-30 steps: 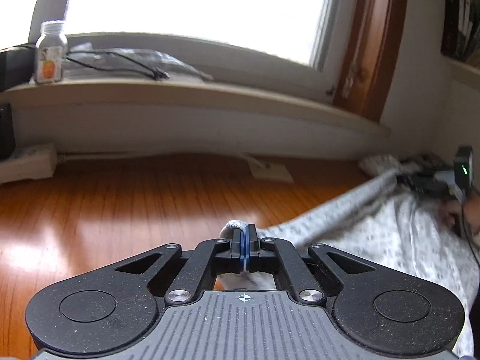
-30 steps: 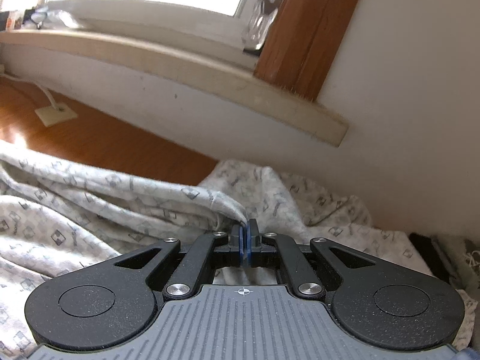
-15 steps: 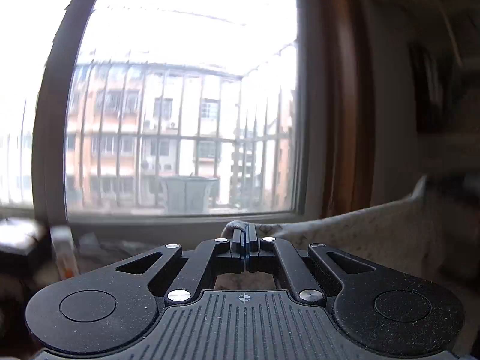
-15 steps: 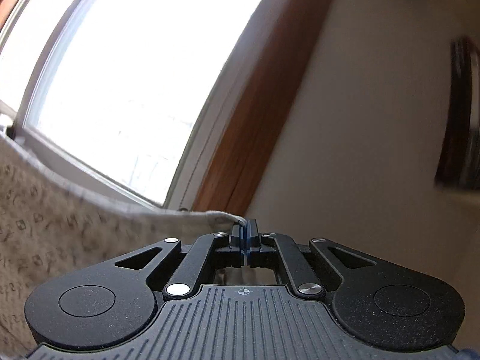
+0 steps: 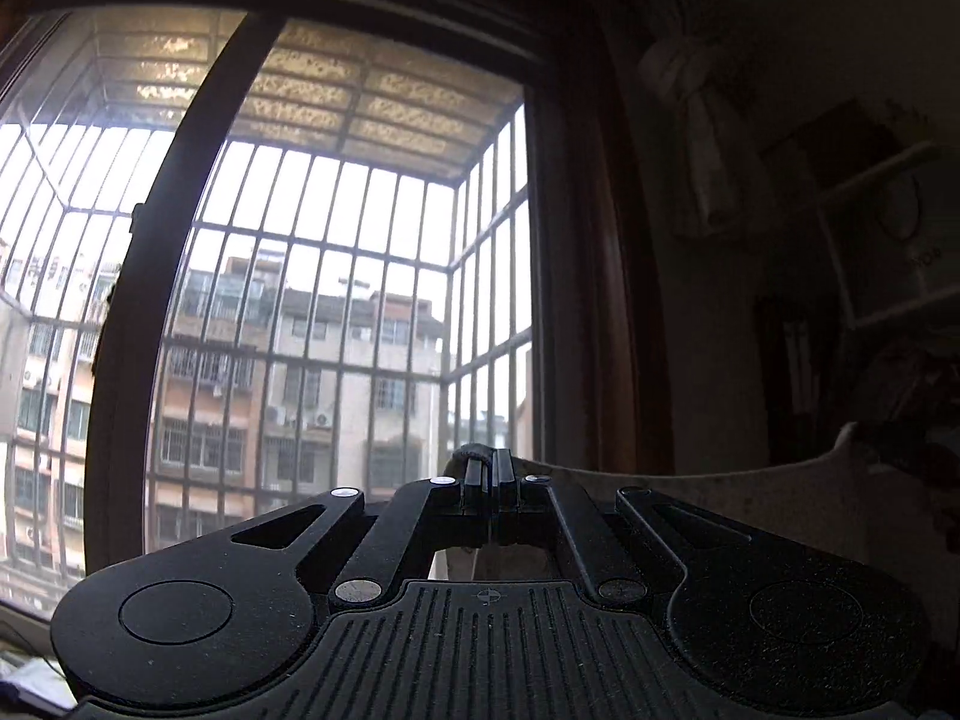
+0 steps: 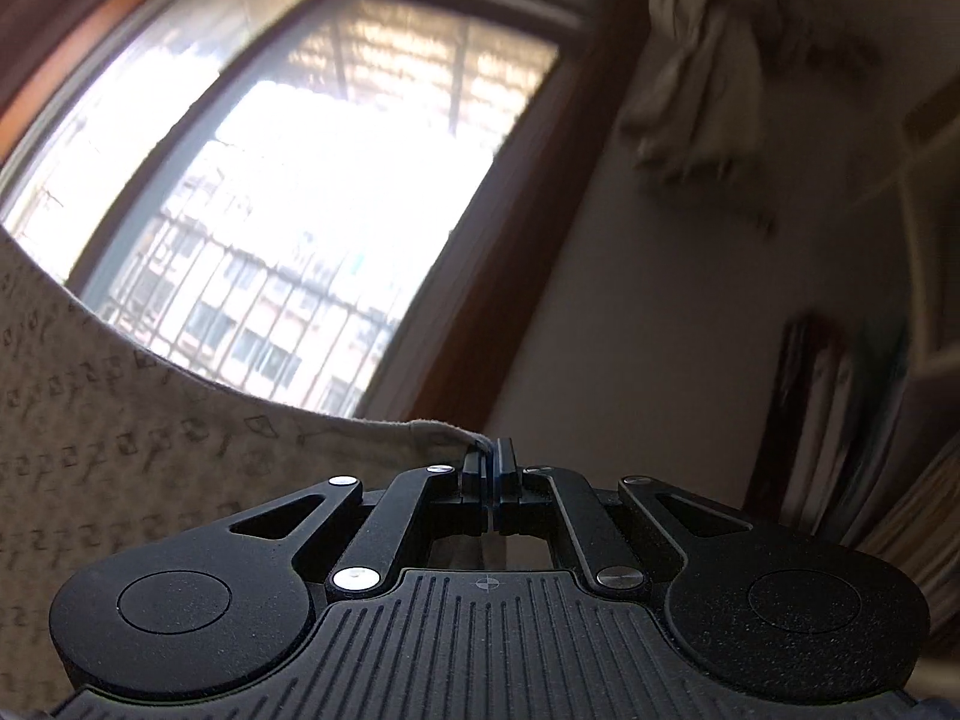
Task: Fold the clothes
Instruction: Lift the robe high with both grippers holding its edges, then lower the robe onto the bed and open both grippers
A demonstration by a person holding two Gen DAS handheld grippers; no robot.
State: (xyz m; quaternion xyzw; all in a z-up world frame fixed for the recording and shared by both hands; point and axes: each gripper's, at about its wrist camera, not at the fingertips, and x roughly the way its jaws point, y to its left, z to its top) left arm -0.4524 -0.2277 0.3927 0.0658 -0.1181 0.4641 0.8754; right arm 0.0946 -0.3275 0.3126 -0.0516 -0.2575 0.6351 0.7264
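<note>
A pale patterned garment (image 6: 120, 450) hangs stretched between my two grippers, held up in the air. My left gripper (image 5: 489, 462) is shut on one corner of it; the cloth's top edge (image 5: 750, 492) runs off to the right in the left wrist view. My right gripper (image 6: 491, 450) is shut on the other corner; the cloth spreads down and to the left. Both cameras point up at the window, so the table and the lower part of the garment are hidden.
A barred window (image 5: 336, 300) with a dark wooden frame fills the view ahead. A tied-back curtain (image 5: 696, 138) hangs right of it. Shelves with books (image 6: 870, 420) stand at the far right.
Both grippers have risen from the wooden table, lifting the garment off it. The views swung from the tabletop up to the window. The grip on the cloth is unchanged.
</note>
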